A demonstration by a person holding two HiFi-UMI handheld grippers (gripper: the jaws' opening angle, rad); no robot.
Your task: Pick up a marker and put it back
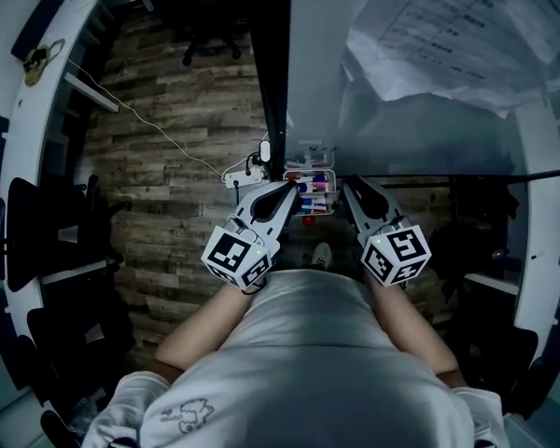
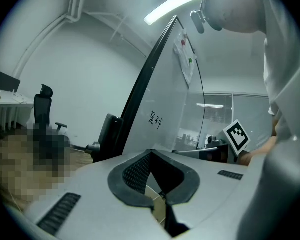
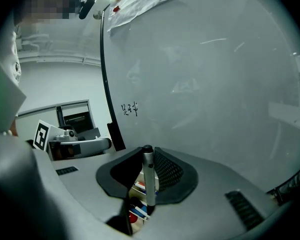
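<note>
A white wire basket (image 1: 309,170) hangs on the whiteboard (image 1: 401,129) and holds several coloured markers (image 1: 313,189). My right gripper (image 1: 349,184) is just right of the basket and is shut on a grey marker (image 3: 148,179). That marker stands upright between the pads, above the red and blue markers in the basket (image 3: 134,215). My left gripper (image 1: 287,189) is at the basket's left edge, shut and with nothing in it. In the left gripper view its pads (image 2: 140,174) meet over the basket.
The whiteboard's black edge (image 1: 278,63) runs up from the basket, with a crumpled paper sheet (image 1: 467,26) pinned higher up. A power strip and white cable (image 1: 245,172) lie on the wood floor. An office chair (image 1: 210,26) stands farther off and a desk (image 1: 37,54) curves along the left.
</note>
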